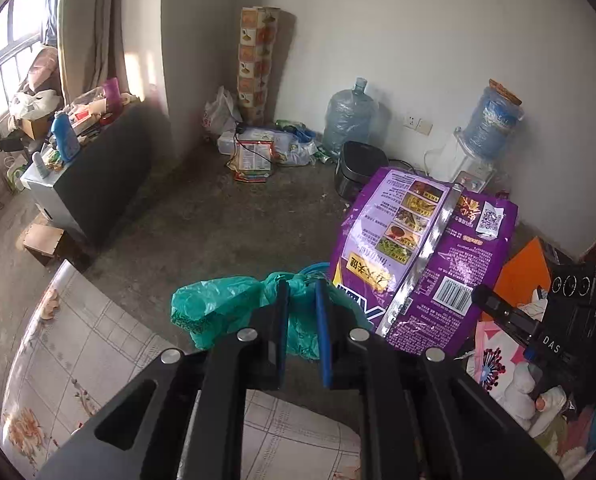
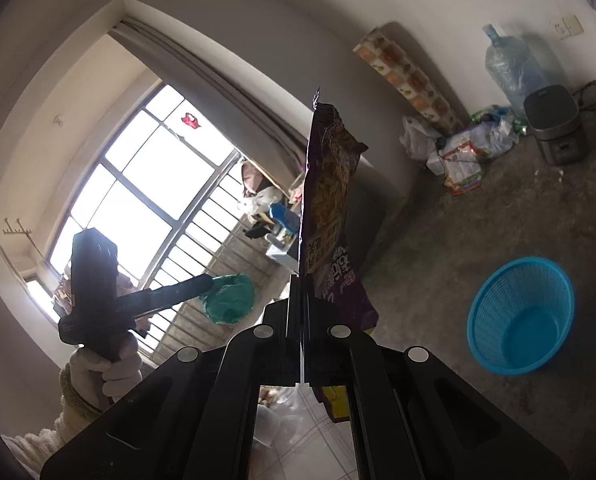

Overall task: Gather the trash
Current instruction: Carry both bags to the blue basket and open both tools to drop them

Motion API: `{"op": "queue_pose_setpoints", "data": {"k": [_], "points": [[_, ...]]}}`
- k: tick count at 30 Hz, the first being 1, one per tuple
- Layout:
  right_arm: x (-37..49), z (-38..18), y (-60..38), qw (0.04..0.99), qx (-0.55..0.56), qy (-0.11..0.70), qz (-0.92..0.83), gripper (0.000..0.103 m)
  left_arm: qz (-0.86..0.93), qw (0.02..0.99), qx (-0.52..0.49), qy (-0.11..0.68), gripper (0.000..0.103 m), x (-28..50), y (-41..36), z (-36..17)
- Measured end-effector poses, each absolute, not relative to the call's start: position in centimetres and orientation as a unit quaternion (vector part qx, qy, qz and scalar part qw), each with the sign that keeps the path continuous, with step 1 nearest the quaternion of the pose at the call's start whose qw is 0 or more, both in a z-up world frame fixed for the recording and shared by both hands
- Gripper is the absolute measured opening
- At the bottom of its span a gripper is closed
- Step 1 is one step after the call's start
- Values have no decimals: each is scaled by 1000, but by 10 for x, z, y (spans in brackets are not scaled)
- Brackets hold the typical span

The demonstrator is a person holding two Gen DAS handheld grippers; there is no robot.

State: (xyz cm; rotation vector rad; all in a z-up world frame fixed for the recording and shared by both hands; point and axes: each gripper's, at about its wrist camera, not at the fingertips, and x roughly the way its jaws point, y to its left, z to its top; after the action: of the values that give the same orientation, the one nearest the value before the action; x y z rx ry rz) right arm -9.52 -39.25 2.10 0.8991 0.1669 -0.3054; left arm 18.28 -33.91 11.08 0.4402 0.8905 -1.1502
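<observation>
My left gripper (image 1: 302, 294) is shut on a crumpled green plastic bag (image 1: 217, 312) and holds it in the air above the table edge. It also shows in the right wrist view (image 2: 207, 282), with the green bag (image 2: 229, 298) at its tip. My right gripper (image 2: 300, 284) is shut on a purple snack wrapper (image 2: 330, 184) that stands upright from its jaws. The wrapper (image 1: 426, 256) hangs to the right of the green bag in the left wrist view, where the right gripper (image 1: 484, 298) pinches its lower right edge. A blue mesh basket (image 2: 518, 316) stands on the floor, lower right.
A table with a floral cloth (image 1: 77, 360) lies below the left gripper. A dark cabinet (image 1: 97, 184) with clutter stands at the left. Water jugs (image 1: 348, 116), a rice cooker (image 1: 358, 168) and bags (image 1: 257, 152) line the far wall. Toys and boxes (image 1: 538, 360) sit at the right.
</observation>
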Motion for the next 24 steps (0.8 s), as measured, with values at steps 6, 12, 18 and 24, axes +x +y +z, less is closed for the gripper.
{"op": "queue_pose_setpoints", "data": {"k": [6, 12, 18, 24], "points": [[-87, -38, -433, 861, 430, 126, -239, 0, -542, 669, 231, 454, 13, 173, -452, 19], [-80, -109, -484, 827, 462, 149, -285, 0, -546, 641, 238, 484, 18, 166, -528, -62], [-71, -204, -528, 758, 527, 204, -326, 42, -514, 634, 256, 518, 48, 168, -567, -137], [-92, -216, -521, 733, 550, 190, -352, 42, -522, 643, 237, 508, 48, 176, -554, -116]]}}
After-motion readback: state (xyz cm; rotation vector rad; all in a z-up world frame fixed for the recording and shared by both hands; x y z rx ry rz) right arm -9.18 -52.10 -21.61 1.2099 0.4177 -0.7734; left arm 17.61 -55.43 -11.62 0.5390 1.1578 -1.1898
